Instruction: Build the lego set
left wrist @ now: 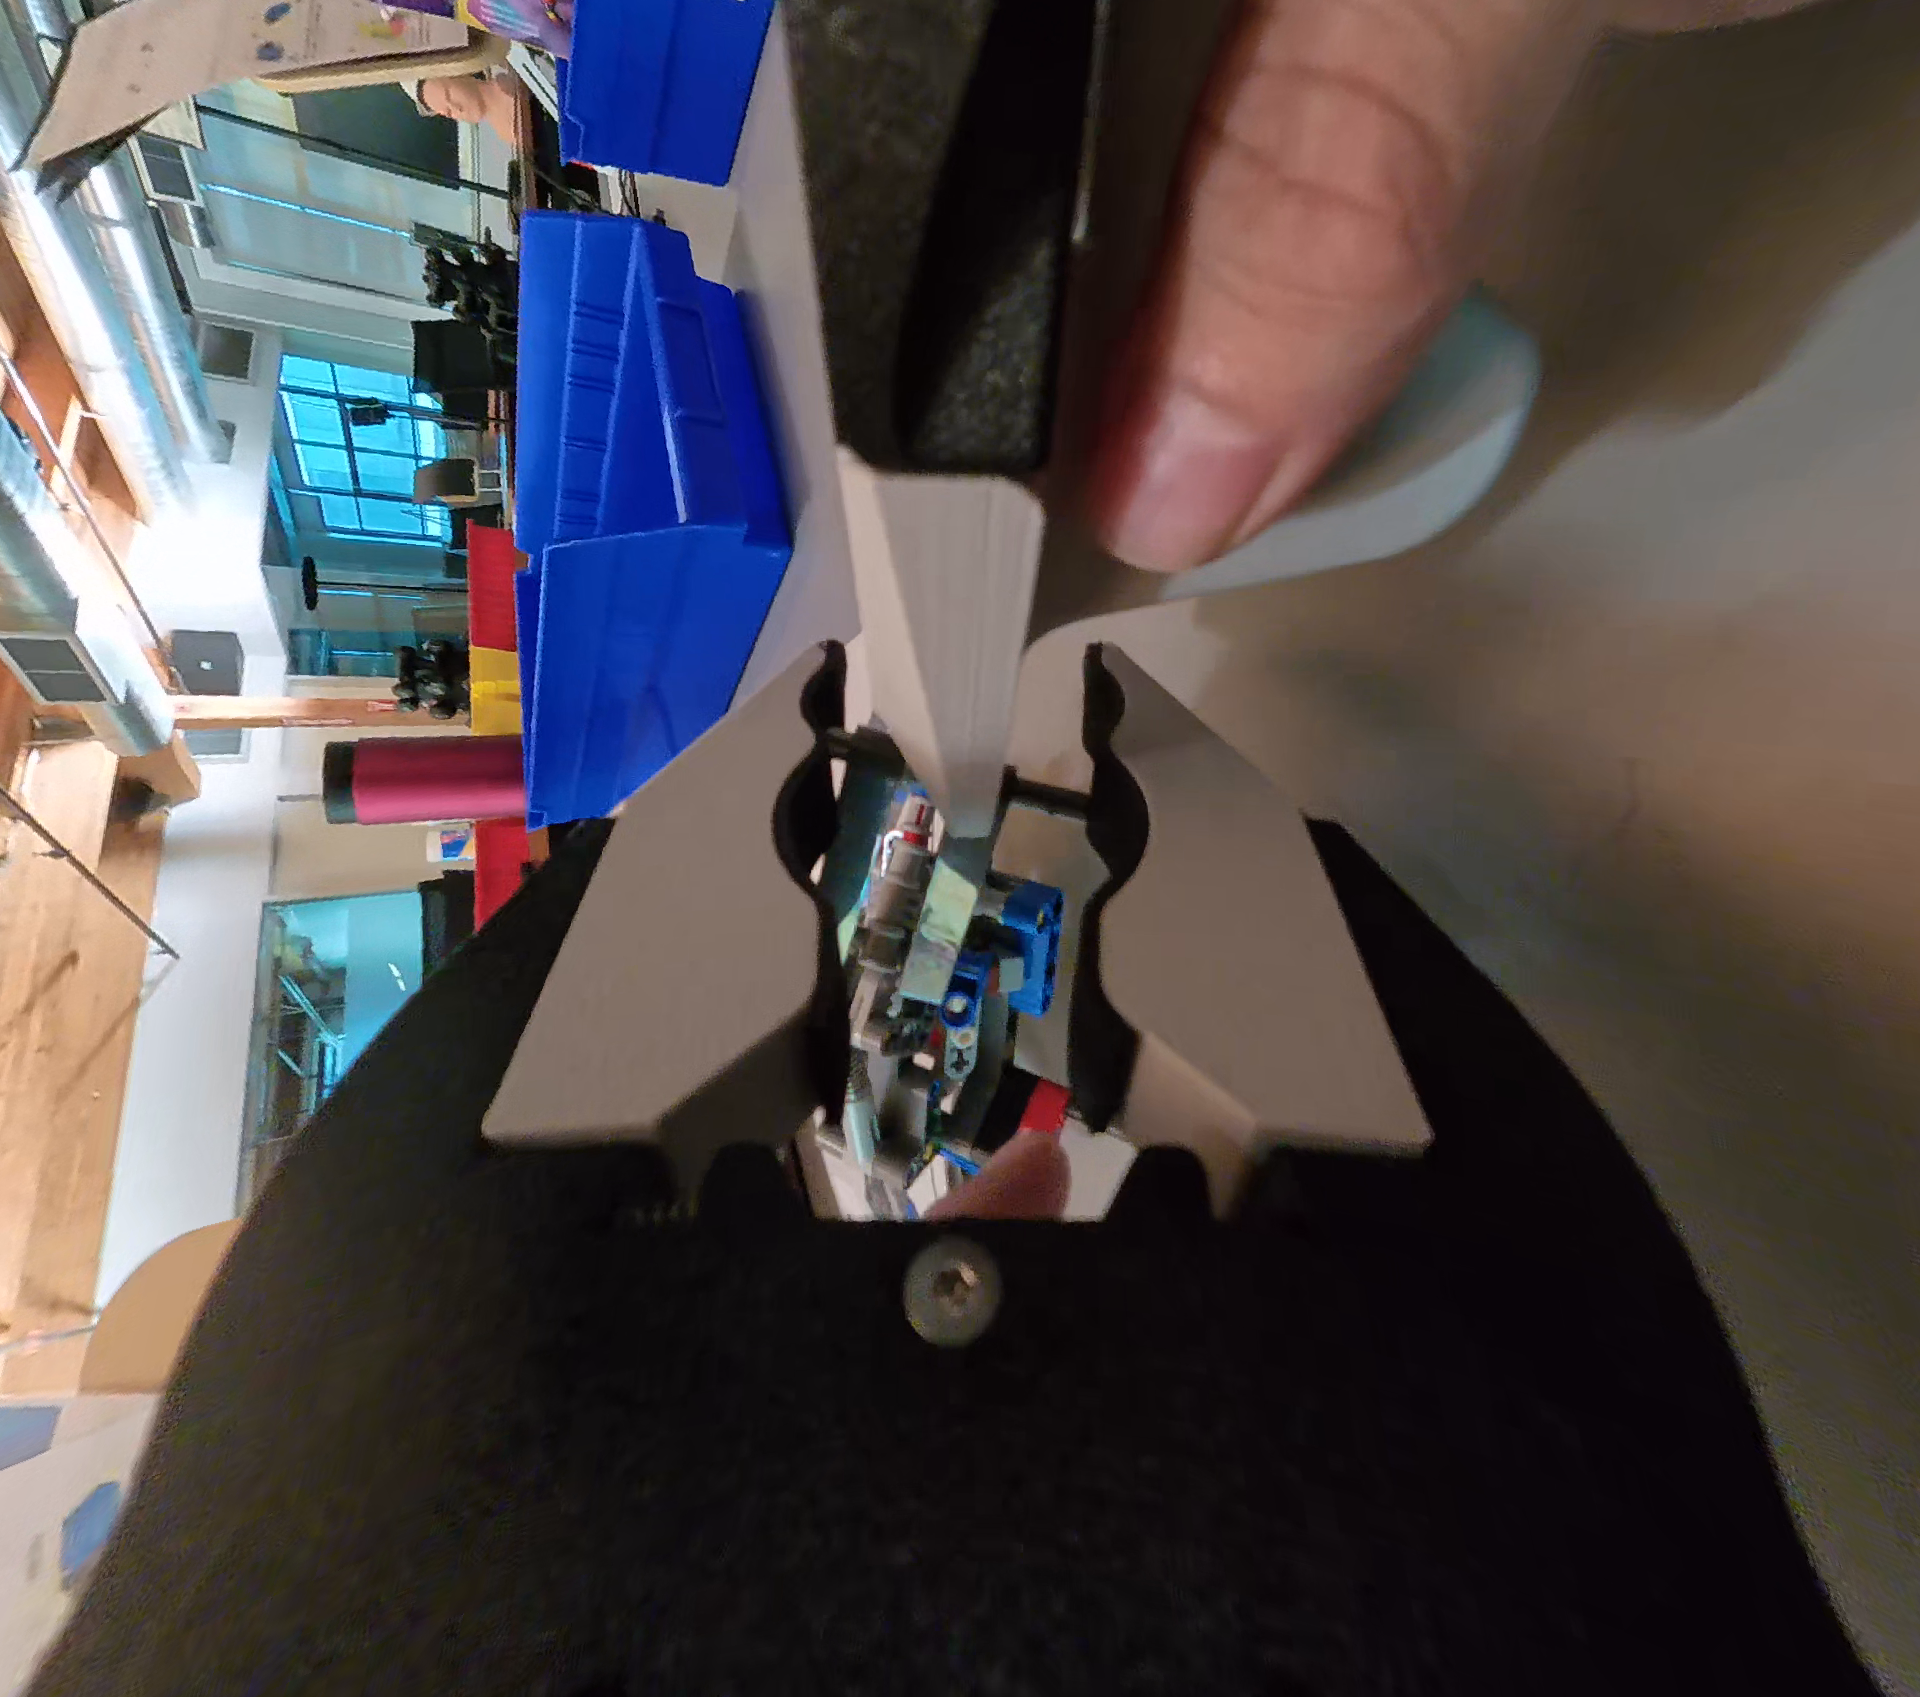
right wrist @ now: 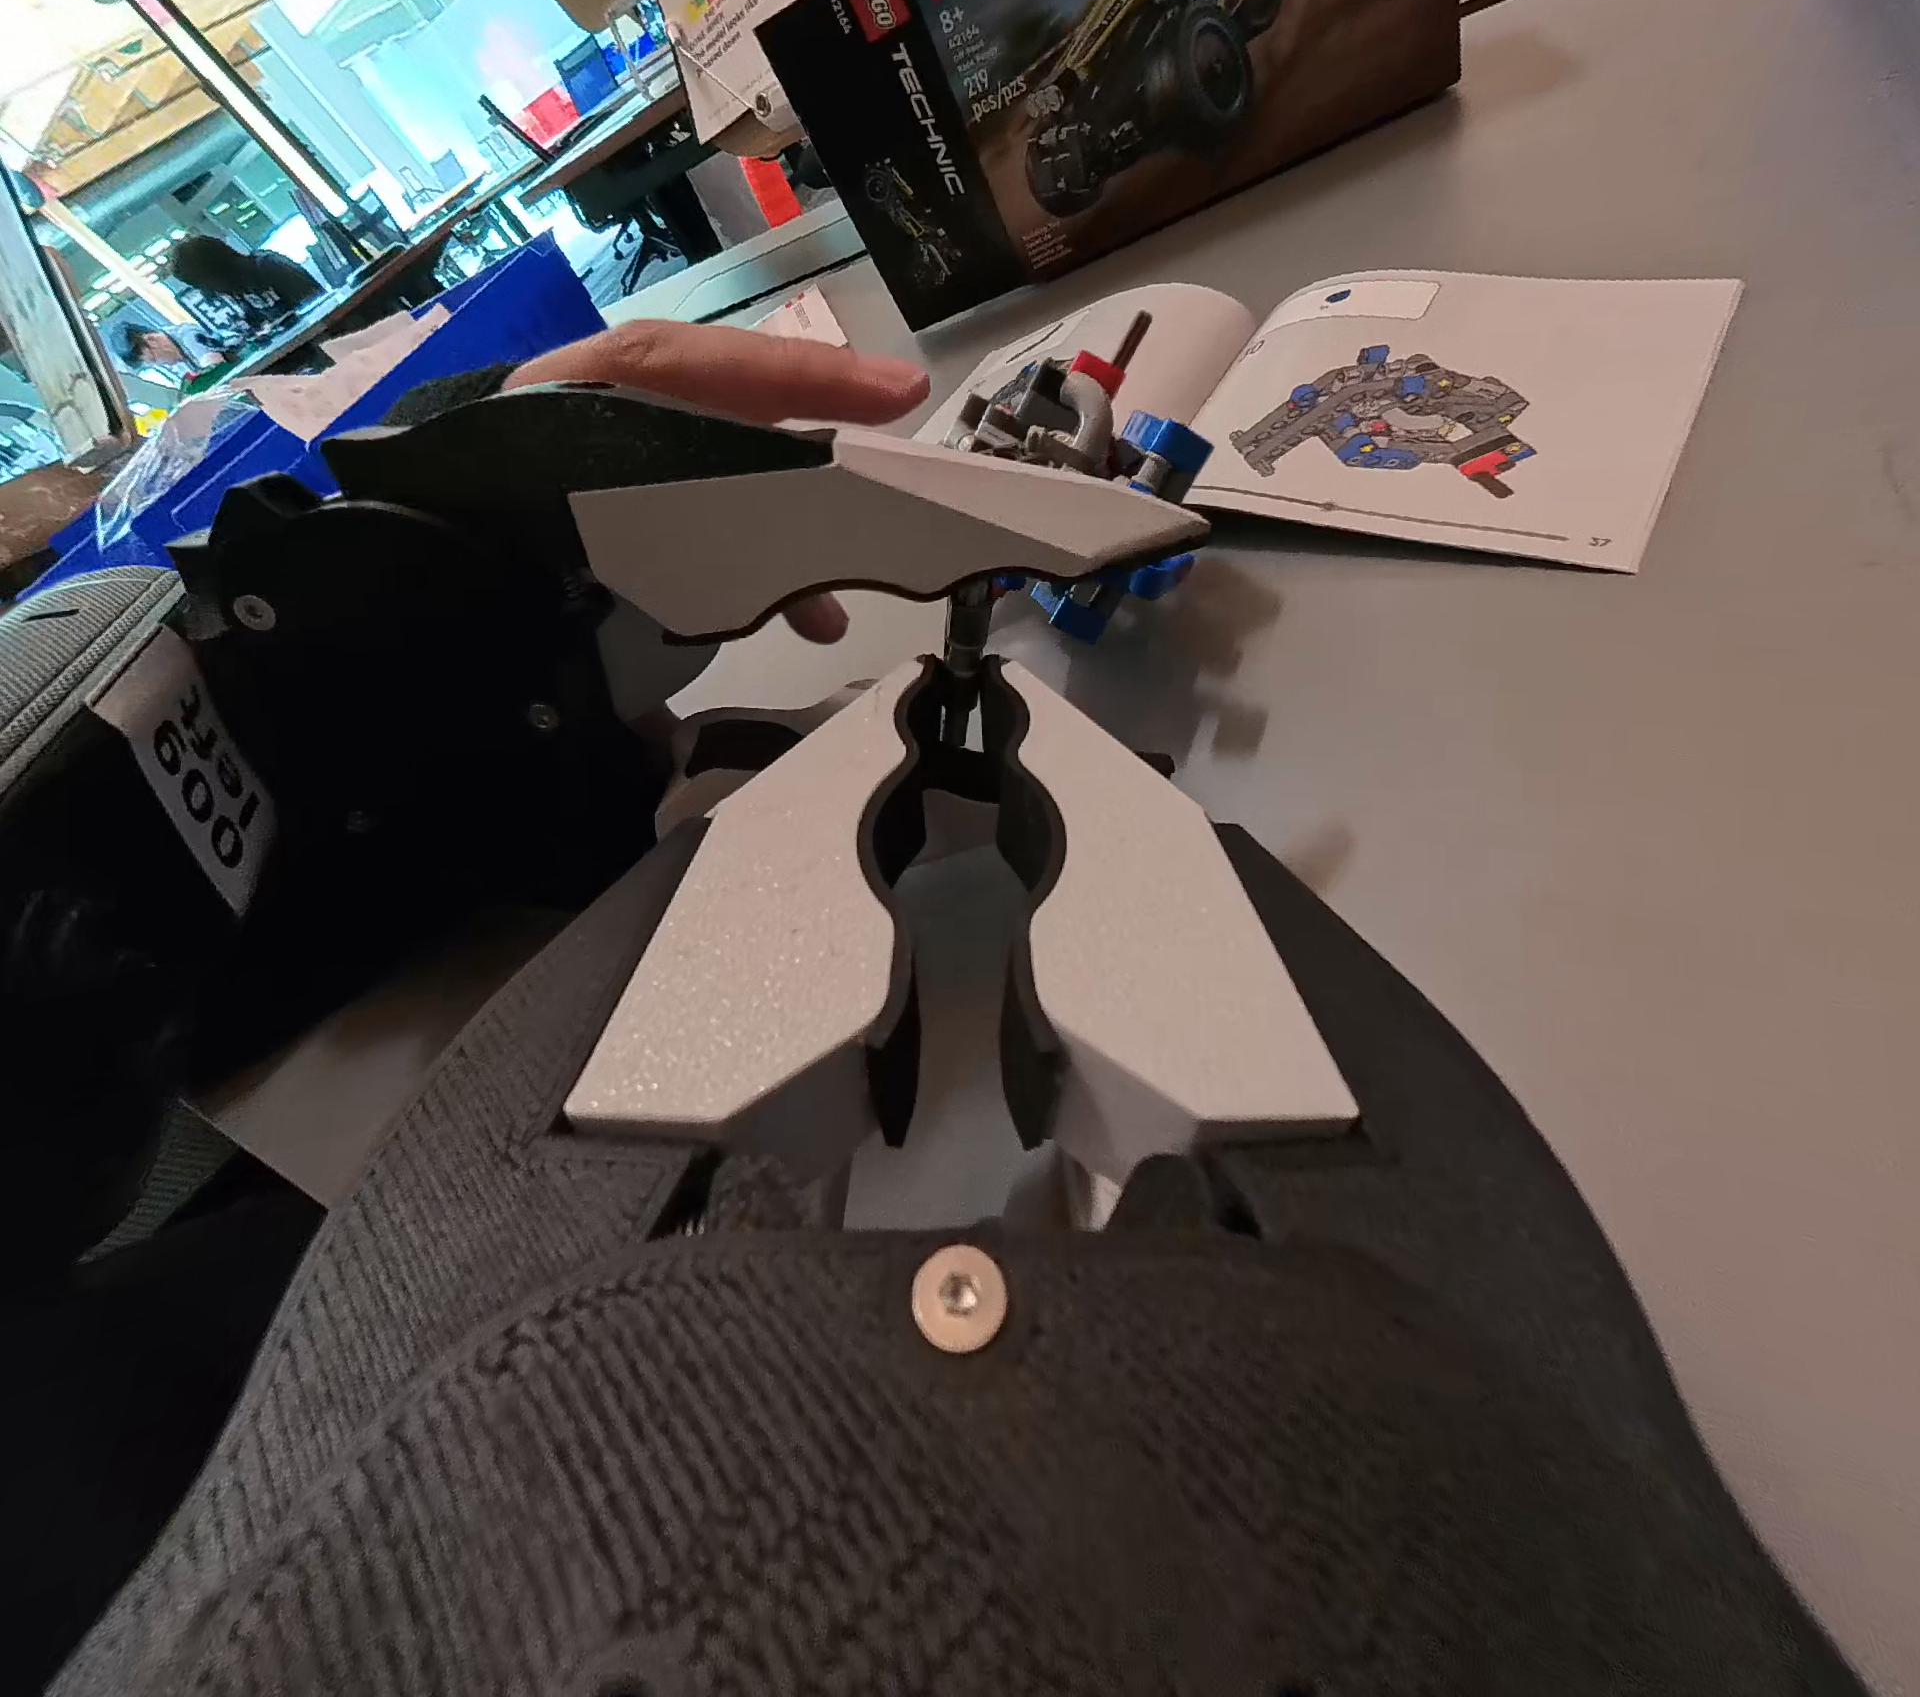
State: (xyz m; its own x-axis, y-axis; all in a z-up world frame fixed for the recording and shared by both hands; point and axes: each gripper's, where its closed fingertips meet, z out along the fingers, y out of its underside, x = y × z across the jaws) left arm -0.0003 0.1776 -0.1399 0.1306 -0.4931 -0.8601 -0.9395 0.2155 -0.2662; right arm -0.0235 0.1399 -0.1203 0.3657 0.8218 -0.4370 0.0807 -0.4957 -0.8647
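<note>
Left gripper is showing pale grey wedge fingers on a black body, bearing a white sticker. Right gripper is wearing matching grey fingers, wavy black pads, a ribbed dark housing and one silver screw.

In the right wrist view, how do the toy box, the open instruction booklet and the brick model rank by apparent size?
Largest to smallest:
1. toy box
2. open instruction booklet, though nearer, so close to the box
3. brick model, partly hidden by the left hand-held gripper

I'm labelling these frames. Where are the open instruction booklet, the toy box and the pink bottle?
instruction booklet [right wrist: 1455, 442]: right wrist view, on its right-hand page.
toy box [right wrist: 1195, 16]: right wrist view, on its pictured front face.
pink bottle [left wrist: 436, 780]: left wrist view, on its pink body.
</note>
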